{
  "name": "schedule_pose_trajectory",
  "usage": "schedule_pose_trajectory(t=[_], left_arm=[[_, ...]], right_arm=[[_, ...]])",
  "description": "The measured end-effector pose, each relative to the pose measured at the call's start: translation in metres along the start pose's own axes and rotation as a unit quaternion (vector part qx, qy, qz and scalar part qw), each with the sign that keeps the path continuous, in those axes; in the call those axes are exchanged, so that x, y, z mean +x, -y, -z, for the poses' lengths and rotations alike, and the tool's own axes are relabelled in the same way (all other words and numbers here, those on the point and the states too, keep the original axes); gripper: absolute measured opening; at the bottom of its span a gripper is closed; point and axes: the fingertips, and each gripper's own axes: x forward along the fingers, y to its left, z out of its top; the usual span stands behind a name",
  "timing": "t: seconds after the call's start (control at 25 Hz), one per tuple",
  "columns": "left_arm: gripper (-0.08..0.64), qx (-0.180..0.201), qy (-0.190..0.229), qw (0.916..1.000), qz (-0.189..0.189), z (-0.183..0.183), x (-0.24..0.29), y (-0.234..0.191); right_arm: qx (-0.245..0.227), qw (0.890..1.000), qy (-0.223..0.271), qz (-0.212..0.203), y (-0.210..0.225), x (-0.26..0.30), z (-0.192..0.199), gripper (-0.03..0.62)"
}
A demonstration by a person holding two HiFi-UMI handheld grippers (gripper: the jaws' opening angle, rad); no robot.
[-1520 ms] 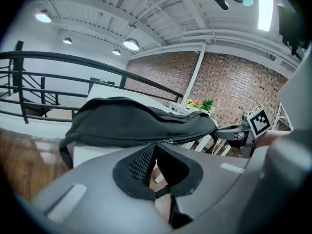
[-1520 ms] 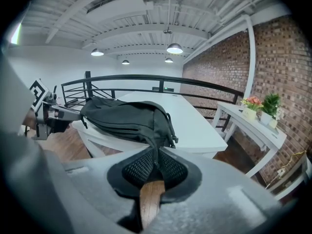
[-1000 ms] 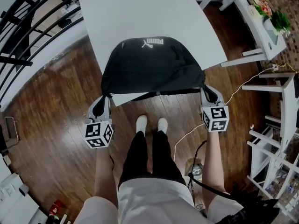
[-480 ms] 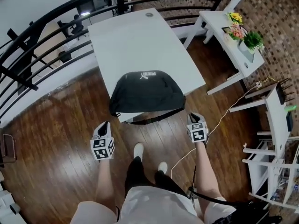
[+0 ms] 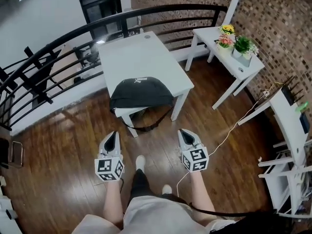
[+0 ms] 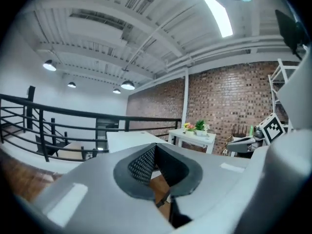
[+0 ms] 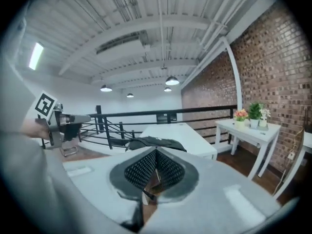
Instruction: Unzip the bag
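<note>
A black bag lies at the near edge of a white table, its strap hanging below the edge. My left gripper and right gripper hover over the wooden floor, well short of the table and apart from the bag. Both are shut with nothing between the jaws. In the right gripper view the shut right gripper points at the bag on the table. In the left gripper view the left gripper is shut, and the table shows beyond it.
A white side table with potted flowers stands at the right by the brick wall. A black railing curves behind the table. A white cable runs across the floor, and white shelving stands at the far right.
Both grippers have come off the two ends of the bag and drawn back. The person has stepped away from the table, so the bag now lies farther off.
</note>
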Motion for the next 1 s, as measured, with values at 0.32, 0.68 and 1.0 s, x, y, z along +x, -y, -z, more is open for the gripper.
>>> schedule_pose_trajectory(t=[0.32,0.68,1.0], left_arm=[[0.017,0.048,0.117,0.9902,0.06,-0.109,-0.081,0.147],[0.017,0.055,0.156,0.9846,0.055,-0.135,-0.113,0.139],[0.017,0.052,0.151,0.9862,0.044,-0.123,-0.127,0.102]], right_arm=[[-0.037,0.99,0.128,-0.055,-0.082,-0.116,-0.114,-0.009],[-0.065,0.984,0.166,-0.027,-0.105,-0.137,-0.153,-0.009],[-0.076,0.985,0.157,-0.017,-0.124,-0.128,-0.151,-0.009]])
